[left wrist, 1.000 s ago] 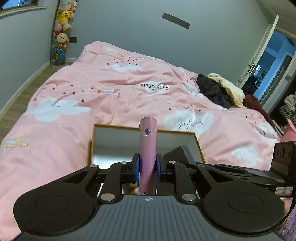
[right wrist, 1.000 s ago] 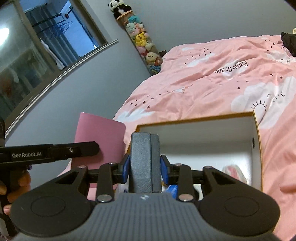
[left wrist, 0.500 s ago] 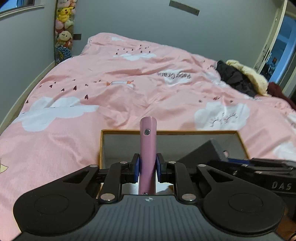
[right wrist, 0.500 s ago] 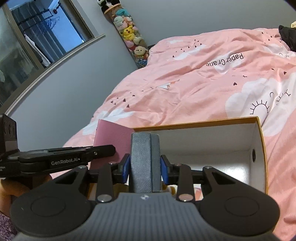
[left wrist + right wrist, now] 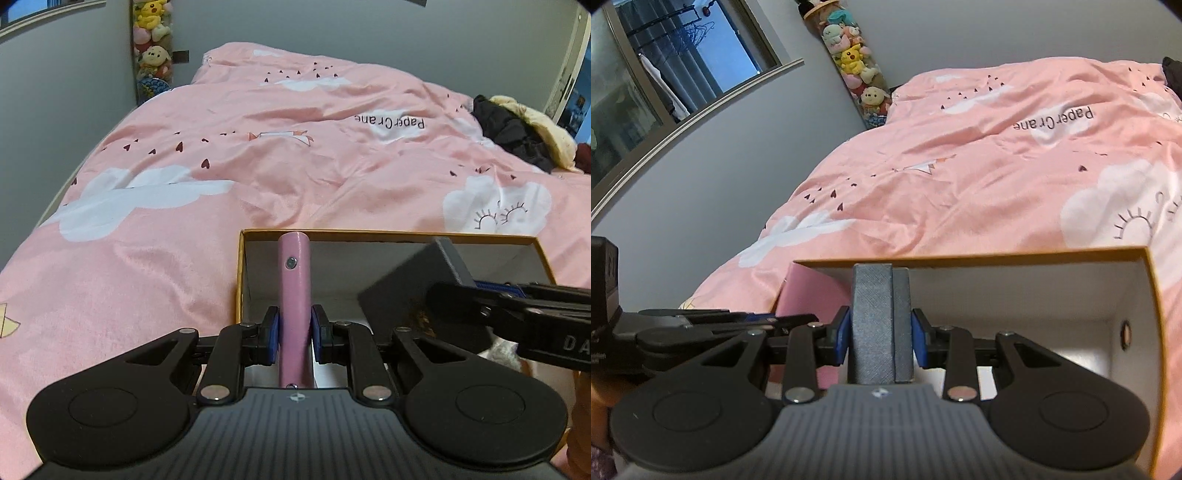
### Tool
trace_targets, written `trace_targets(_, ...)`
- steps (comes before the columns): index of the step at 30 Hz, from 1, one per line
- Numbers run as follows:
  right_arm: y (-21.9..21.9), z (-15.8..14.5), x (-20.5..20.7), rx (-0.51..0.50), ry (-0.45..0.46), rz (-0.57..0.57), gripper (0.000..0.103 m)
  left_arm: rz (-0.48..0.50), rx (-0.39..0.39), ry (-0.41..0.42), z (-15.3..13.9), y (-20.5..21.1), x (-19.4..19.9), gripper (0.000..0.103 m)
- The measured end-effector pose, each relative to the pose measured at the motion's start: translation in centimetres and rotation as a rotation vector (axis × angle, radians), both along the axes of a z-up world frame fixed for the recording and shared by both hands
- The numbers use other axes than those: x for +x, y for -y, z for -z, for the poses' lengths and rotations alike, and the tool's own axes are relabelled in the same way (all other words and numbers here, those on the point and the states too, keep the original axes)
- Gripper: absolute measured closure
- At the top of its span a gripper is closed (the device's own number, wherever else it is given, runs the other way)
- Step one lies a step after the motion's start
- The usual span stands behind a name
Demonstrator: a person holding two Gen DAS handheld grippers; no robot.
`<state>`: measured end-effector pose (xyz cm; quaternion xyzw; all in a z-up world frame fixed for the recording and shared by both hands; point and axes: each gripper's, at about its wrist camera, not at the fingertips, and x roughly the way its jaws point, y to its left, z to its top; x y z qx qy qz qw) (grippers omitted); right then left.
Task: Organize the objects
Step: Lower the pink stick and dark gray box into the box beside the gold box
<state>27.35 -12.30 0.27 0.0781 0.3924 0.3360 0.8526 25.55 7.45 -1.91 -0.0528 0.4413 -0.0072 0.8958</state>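
My left gripper [image 5: 294, 334] is shut on a flat pink case [image 5: 294, 291], seen edge-on, held upright inside the left end of an open cardboard box [image 5: 388, 233] with an orange rim. My right gripper [image 5: 881, 339] is shut on a flat grey case [image 5: 881, 321], held upright inside the same box [image 5: 997, 254]. In the left wrist view the grey case [image 5: 417, 280] and the right gripper sit to the right. In the right wrist view the pink case [image 5: 809, 291] and the left gripper sit to the left. The box's floor is mostly hidden.
The box rests on a pink cloud-print duvet [image 5: 295, 155] covering a bed. Dark and cream clothes [image 5: 517, 129] lie at the far right. A column of plush toys [image 5: 153, 48] stands in the far corner. A window [image 5: 665, 85] is on the left wall.
Both grippers have moved forward and down, so the pink and grey cases now sit lower inside the box. Both grips are unchanged.
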Motion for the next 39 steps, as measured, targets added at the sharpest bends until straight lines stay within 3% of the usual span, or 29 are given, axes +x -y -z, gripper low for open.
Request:
trace_targets(3,-0.9,0.4,0.6,0.004,-0.012,-0.008,0.067,0.045,0.056,0.008,-0.1,0.9,0.1,0.083)
trace_targets(13,-2.0,1.5,0.3,-0.031,-0.014,-0.051,0.067,0.12,0.132,0.075,-0.2,1.4,-0.1,0.084)
trace_targets(17,-2.3,1.6,0.1,-0.039,-0.003,-0.067,0.067,0.153,0.215,0.101,0.4,2.2,-0.6,0.084)
trace_targets(20,-2.4,1.8,0.2,-0.027,-0.024,-0.072,0.067,0.129,0.184,0.067,0.6,1.8,-0.2,0.084)
trace_targets(26,-2.4,3.5,1.5,0.06,-0.156,0.022,0.067,-0.022,-0.061,0.048,0.4,-1.8,0.0,0.084)
trace_targets(27,-2.5,3.9,1.6,0.061,-0.181,0.039,0.067,-0.045,-0.072,0.049,0.4,-2.0,-0.1,0.084)
trace_targets(32,-2.4,4.3,1.4,0.077,-0.197,0.084,0.067,-0.067,0.034,0.091,0.8,-0.2,-0.7,0.084)
trace_targets(35,-2.3,4.4,1.8,0.098,-0.207,0.111,0.067,-0.07,0.041,0.084,1.5,0.6,-0.4,0.084)
trace_targets(39,-2.3,5.1,2.7,0.144,-0.263,0.15,0.067,-0.055,0.107,0.096,2.2,1.8,-0.3,0.083)
